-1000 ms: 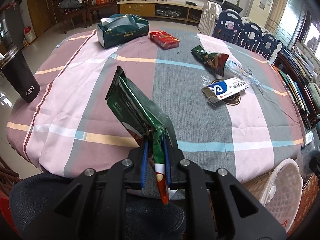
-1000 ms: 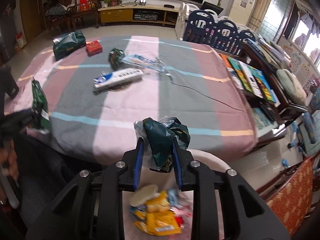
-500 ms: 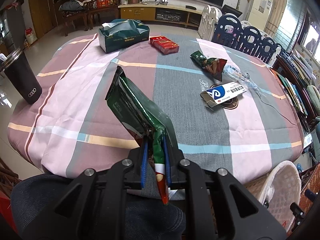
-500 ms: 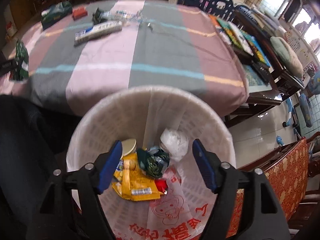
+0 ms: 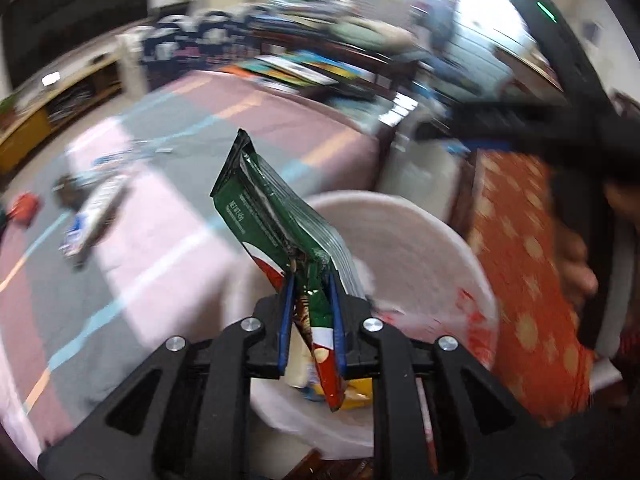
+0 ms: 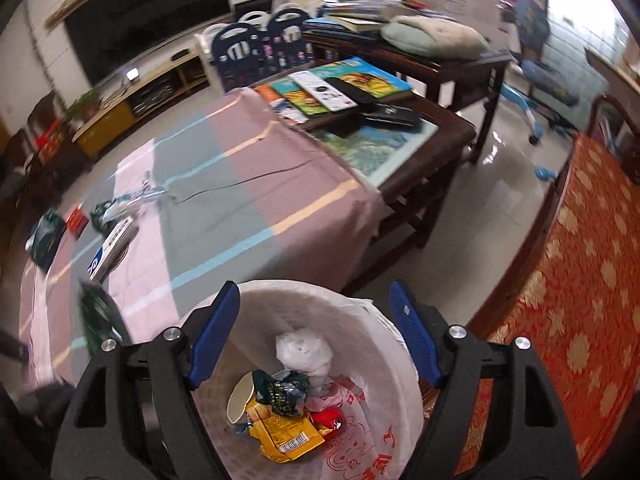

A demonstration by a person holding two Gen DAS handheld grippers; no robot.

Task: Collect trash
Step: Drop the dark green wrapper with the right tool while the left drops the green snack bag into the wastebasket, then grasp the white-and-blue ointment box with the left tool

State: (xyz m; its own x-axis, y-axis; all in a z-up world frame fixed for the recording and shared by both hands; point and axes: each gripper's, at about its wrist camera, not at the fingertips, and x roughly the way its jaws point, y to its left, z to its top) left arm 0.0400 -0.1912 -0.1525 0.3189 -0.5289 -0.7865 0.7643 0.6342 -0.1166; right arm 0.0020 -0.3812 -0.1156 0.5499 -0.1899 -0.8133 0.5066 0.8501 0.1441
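Left gripper (image 5: 310,292) swung over bin (image 5: 440,248), blurred

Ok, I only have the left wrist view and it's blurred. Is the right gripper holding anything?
Observer: No. The right gripper is open and empty, above the white bin.
Operator: Any crumpled wrapper inside the bin?
Observer: Yes. A crumpled green wrapper lies inside on a yellow packet, next to a white plastic wad.
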